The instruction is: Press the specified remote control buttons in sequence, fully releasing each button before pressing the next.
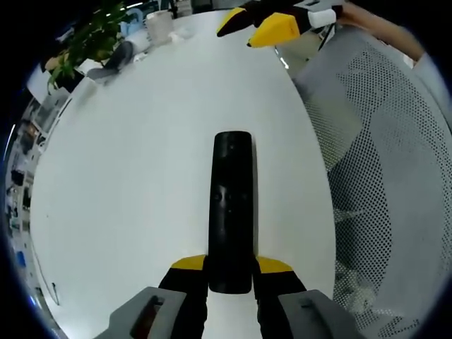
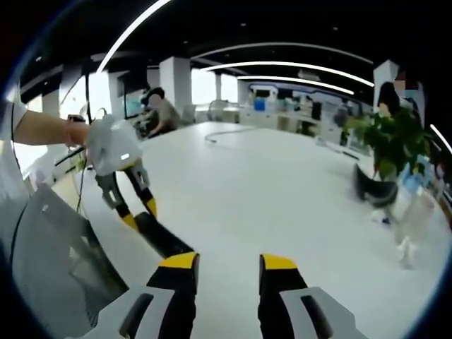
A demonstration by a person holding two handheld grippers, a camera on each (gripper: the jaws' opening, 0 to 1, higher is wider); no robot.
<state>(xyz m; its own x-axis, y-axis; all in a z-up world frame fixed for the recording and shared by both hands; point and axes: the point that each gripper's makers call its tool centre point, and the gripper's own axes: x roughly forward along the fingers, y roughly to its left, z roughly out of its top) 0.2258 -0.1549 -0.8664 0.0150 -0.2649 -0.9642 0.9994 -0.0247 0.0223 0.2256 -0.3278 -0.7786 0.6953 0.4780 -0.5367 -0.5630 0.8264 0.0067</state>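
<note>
remote clamped in left gripper, right gripper hanging free

in the left gripper view, the left gripper (image 1: pixel 230 272) rises from the bottom centre with its yellow-tipped jaws clenched on the near end of a black remote (image 1: pixel 232 212). the remote runs straight up the middle of the frame, lengthwise, over a white table (image 1: pixel 127 183). its buttons are too dark to tell apart. at the top right of that frame the right gripper (image 1: pixel 265 27) comes in with yellow tips, above the table edge. a mesh chair (image 1: pixel 381 162) takes up the right side, and a plant (image 1: pixel 81 42) and a white cup (image 1: pixel 159 25) sit at the upper left.

in the right gripper view, the right gripper (image 2: pixel 227 267) stands at the bottom centre, jaws released with a clear gap and nothing between them. at the left of the frame the left gripper (image 2: pixel 140 212) points downward, held by a hand (image 2: pixel 76 131), and the remote (image 2: pixel 162 240) slants from its tips toward the bottom centre, over the table (image 2: pixel 282 191). a plant (image 2: pixel 388 152) stands at the right. a person sits at the far end of the table, upper left.
</note>
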